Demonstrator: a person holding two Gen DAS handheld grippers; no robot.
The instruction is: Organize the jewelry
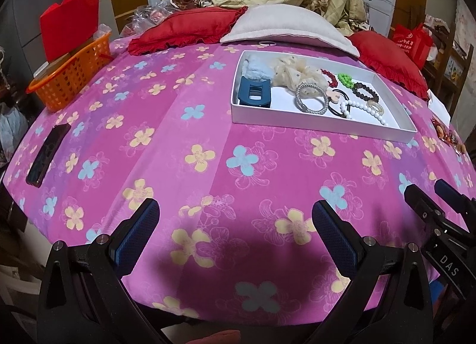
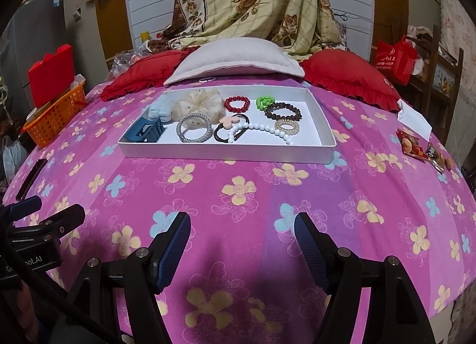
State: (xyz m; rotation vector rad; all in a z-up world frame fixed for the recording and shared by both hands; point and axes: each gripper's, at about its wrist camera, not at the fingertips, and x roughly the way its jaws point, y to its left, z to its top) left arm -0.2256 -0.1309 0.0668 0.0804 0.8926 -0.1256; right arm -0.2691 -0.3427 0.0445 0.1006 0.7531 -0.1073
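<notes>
Resting in the white tray (image 2: pixel 226 153): assorted jewelry.

- A tray (image 2: pixel 226 150) is set on the bedspread (image 2: pixel 238 195), before three pillows (image 2: pixel 238 58).
- Inside it, a hair claw (image 2: pixel 145 133) is placed at the left end, bracelets (image 2: pixel 282 112) toward the right.
- A basket (image 2: pixel 53 121) is seen far left, snack packets (image 2: pixel 412 144) far right.

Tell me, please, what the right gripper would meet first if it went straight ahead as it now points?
Probably the near wall of the white tray. The open right gripper faces it over bare bedspread; depth is hard to judge.
</notes>
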